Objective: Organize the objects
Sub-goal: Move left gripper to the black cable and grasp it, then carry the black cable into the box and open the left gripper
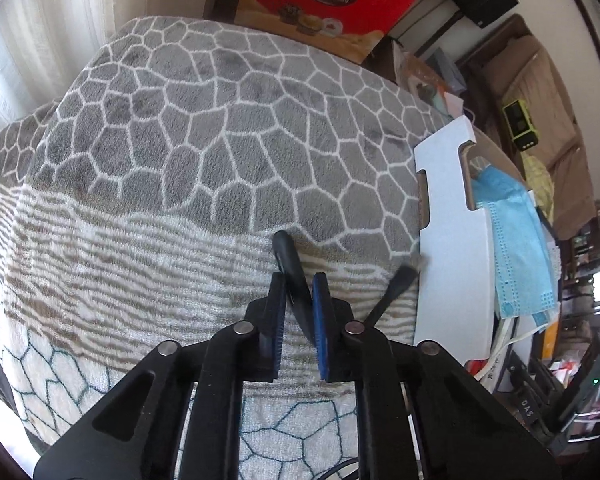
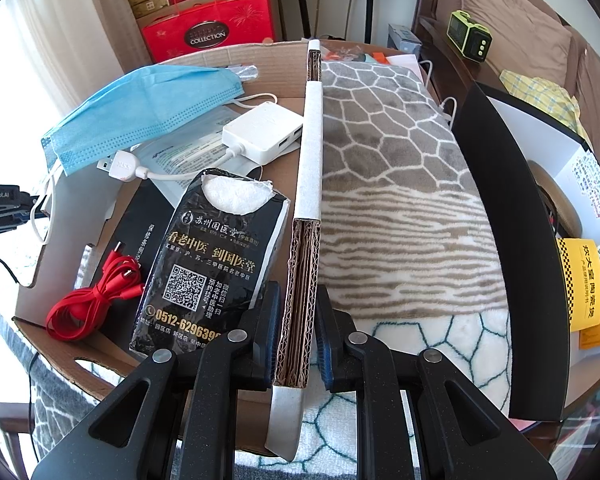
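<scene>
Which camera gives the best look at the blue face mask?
The right wrist view: the blue face mask lies spread out and fully visible inside the cardboard box. The left wrist view shows it only at the edge, hanging partly behind the box's white wall.

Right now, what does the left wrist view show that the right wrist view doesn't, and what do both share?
Only the left wrist view shows the left gripper with its jaws shut on a black tool. Only the right wrist view shows the right gripper straddling the cardboard box wall, plus the black tissue pack, red cable and white USB hub. Both share the patterned blanket, blue face mask and red gift box.
</scene>
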A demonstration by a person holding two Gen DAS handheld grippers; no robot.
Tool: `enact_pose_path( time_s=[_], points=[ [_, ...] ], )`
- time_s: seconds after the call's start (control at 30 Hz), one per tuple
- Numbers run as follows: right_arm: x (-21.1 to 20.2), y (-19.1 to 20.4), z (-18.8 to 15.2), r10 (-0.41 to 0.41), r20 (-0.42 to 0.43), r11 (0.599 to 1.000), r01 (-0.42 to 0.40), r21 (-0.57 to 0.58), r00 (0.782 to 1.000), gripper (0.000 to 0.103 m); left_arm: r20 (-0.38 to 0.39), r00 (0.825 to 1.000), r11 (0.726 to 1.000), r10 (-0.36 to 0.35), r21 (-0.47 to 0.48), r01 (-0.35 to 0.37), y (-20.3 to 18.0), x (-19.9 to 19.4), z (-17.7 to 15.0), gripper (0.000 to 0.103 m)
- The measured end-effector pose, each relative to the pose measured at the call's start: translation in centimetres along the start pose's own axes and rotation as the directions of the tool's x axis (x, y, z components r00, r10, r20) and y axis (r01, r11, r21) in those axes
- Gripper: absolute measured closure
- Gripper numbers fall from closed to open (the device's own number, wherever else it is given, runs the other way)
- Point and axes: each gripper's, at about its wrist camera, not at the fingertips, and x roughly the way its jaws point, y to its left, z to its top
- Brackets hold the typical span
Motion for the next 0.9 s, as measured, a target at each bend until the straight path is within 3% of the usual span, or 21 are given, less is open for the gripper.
enact_pose_path(
  time_s=[0.17,0.4,0.73,0.9],
  points=[
    [-0.1,-0.1,0.0,0.002,0.001,1.000,-0.002,0.000,1.000,0.086,0.016,0.995,0.993,-0.099,-0.060,0.099,0.9,-1.1,0.4,0.095],
    [-0.1,-0.2,0.1,0.000,0.000,1.000,0.000,0.001,1.000,0.086,0.106,0.971,0.968,-0.212,-0.112,0.224,1.7,-4.7,1.2,0.095],
    [0.0,-0.4,0.3,-0.002,0.000,1.000,0.002,0.001,1.000,0.086,0.130,0.946,0.952,-0.296,-0.040,0.303,-2.0,-7.5,1.7,0.095],
    [0.0,-0.4,0.3,-0.001,0.000,1.000,0.001,0.002,1.000,0.086,0.081,0.953,0.956,-0.291,0.060,0.287,-6.4,-6.8,1.0,0.095]
  ],
)
